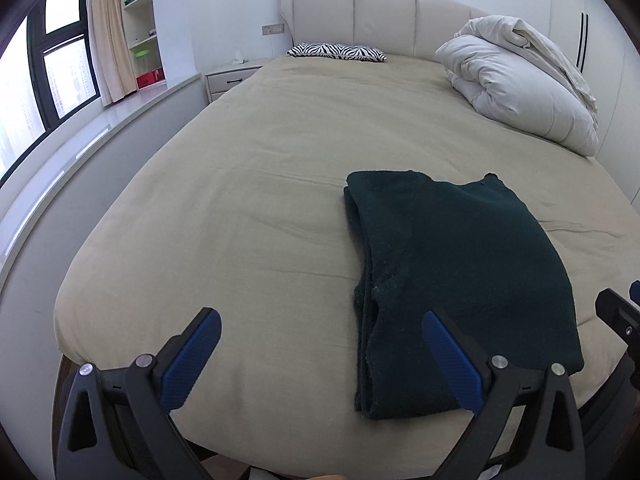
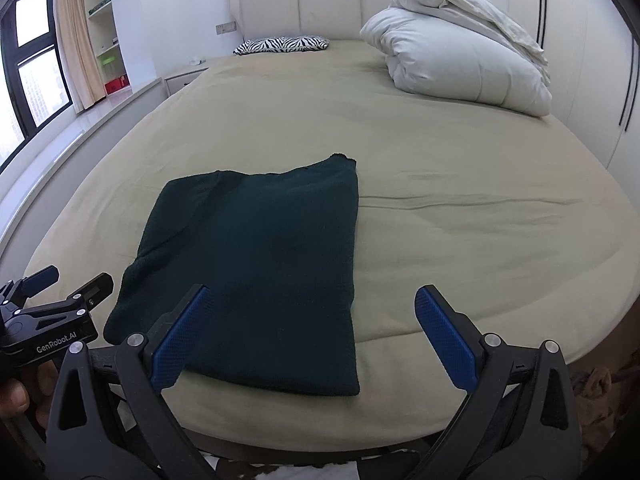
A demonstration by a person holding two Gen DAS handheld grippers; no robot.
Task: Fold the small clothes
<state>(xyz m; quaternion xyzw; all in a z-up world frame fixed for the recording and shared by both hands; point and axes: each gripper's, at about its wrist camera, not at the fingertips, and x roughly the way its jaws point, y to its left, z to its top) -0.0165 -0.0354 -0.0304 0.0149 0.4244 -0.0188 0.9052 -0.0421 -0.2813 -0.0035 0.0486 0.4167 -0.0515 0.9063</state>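
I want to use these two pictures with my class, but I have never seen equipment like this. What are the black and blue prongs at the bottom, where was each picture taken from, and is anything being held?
The prongs are the two fingers of hand-held grippers; a person holds one in each hand. A camera on each gripper looks forward along its fingers, and the wide lens bends the room. One picture comes from the left gripper, the other from the right gripper. Both are open and hold nothing. In front of them, on a bed with a tan sheet, lies a dark green garment, already folded into a rectangle. At the far end sit a zebra-print pillow and a bundled white duvet.
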